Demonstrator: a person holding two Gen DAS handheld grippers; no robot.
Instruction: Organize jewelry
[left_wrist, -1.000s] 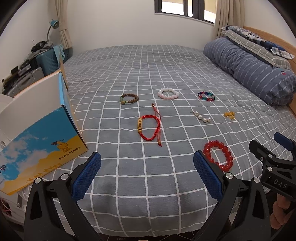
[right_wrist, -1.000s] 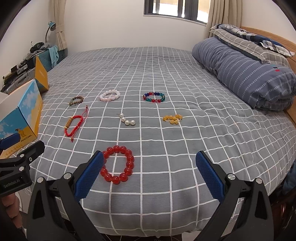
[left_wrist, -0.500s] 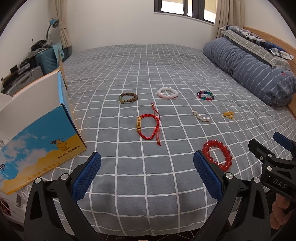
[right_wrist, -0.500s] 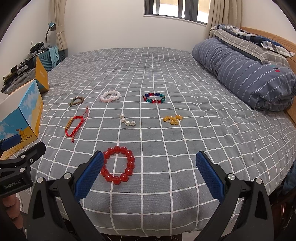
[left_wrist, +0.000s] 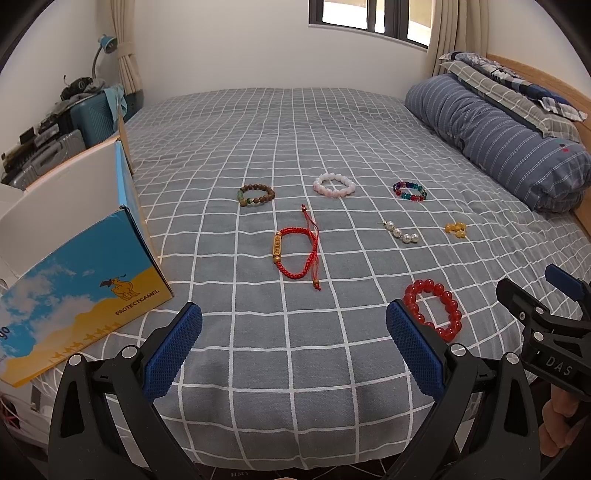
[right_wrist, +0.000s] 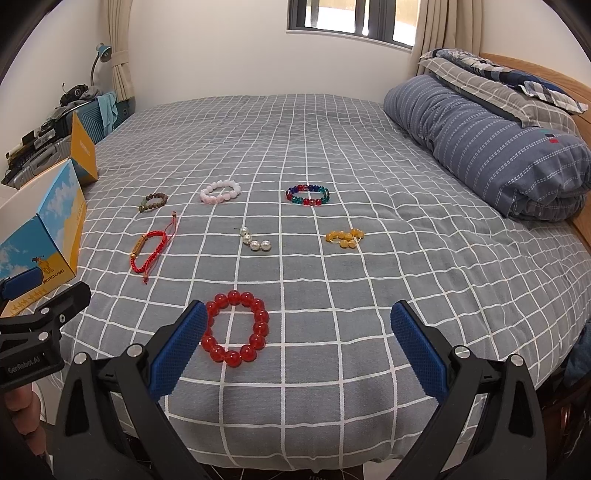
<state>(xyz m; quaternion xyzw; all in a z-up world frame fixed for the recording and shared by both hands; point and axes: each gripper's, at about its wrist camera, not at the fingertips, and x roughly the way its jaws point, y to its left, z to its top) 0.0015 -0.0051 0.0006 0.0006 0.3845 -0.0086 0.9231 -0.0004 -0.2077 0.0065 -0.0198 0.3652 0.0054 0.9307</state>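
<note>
Several pieces of jewelry lie on a grey checked bed. A red bead bracelet (left_wrist: 433, 309) (right_wrist: 236, 328) lies nearest. Further off are a red cord bracelet (left_wrist: 295, 252) (right_wrist: 149, 247), pearl beads (left_wrist: 400, 232) (right_wrist: 255, 239), amber beads (left_wrist: 456, 228) (right_wrist: 344, 236), a brown bead bracelet (left_wrist: 256, 195) (right_wrist: 153, 201), a pink bracelet (left_wrist: 334, 184) (right_wrist: 220, 192) and a multicoloured bracelet (left_wrist: 409, 191) (right_wrist: 307, 195). My left gripper (left_wrist: 293, 349) is open and empty above the bed's near edge. My right gripper (right_wrist: 299, 349) is open and empty, its left finger beside the red bead bracelet.
An open cardboard box (left_wrist: 70, 254) (right_wrist: 48, 229) with a blue and yellow print stands on the bed's left edge. A rolled striped duvet (left_wrist: 506, 144) (right_wrist: 491, 147) and pillows lie along the right. Suitcases and clutter (left_wrist: 55, 133) stand beyond the left edge.
Both grippers have drifted very slightly; the view has barely shifted. Nothing on the bed has moved, and both grippers stay open.
</note>
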